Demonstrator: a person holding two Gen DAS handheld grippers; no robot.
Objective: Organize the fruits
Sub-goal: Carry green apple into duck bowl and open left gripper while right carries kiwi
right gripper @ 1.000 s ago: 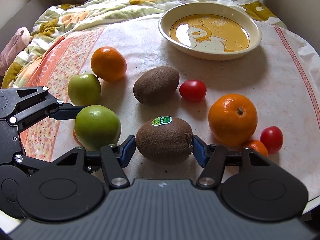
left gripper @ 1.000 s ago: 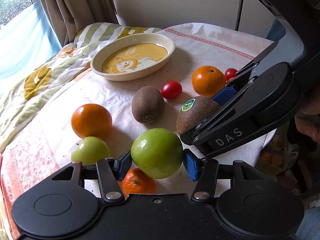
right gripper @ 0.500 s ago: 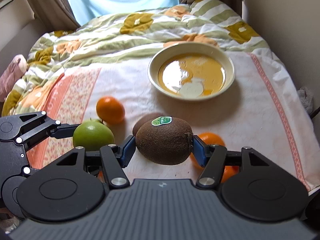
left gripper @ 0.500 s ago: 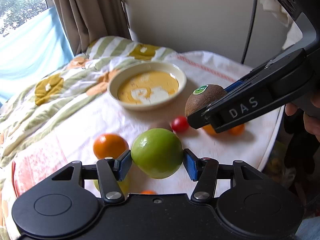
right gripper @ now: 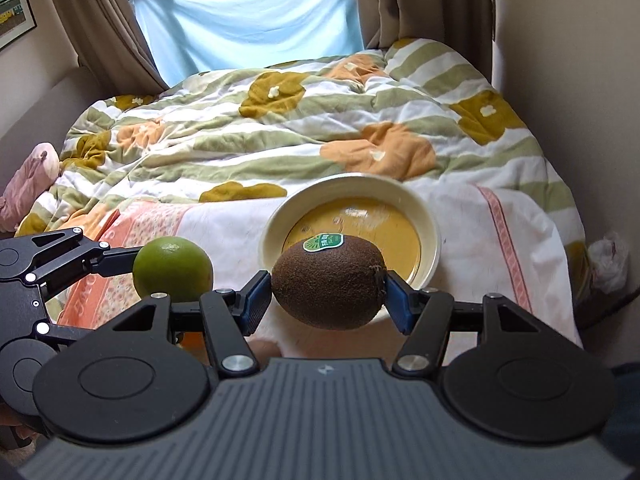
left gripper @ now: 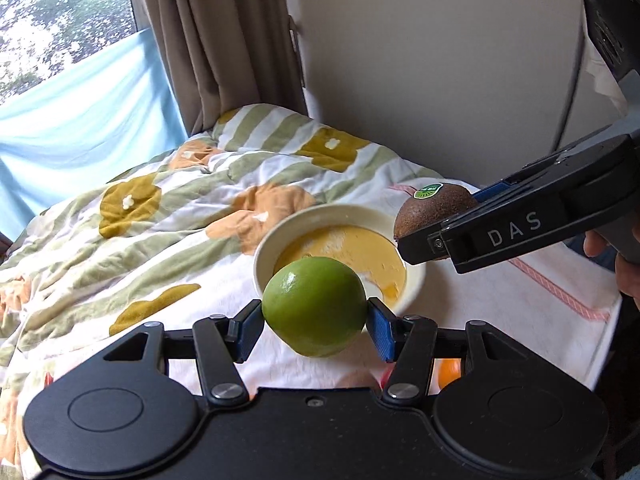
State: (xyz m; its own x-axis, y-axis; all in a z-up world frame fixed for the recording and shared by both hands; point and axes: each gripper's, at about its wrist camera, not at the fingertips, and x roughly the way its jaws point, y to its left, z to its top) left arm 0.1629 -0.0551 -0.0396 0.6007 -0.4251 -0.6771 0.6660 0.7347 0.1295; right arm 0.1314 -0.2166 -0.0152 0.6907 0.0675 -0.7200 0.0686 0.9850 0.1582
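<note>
Now the left claw (left gripper: 315, 322) squeezes a green apple (left gripper: 315, 306) and the right claw (right gripper: 328, 299) squeezes a kiwi (right gripper: 328, 284), both up in the air near the yellow bowl (right gripper: 430, 224). The bowl has no fruit yet, so most sorting is left.

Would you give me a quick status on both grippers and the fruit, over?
Left gripper shut on green apple, held aloft. Right gripper shut on kiwi, also aloft. Bowl ahead holds no fruit; nothing blocking it.
</note>
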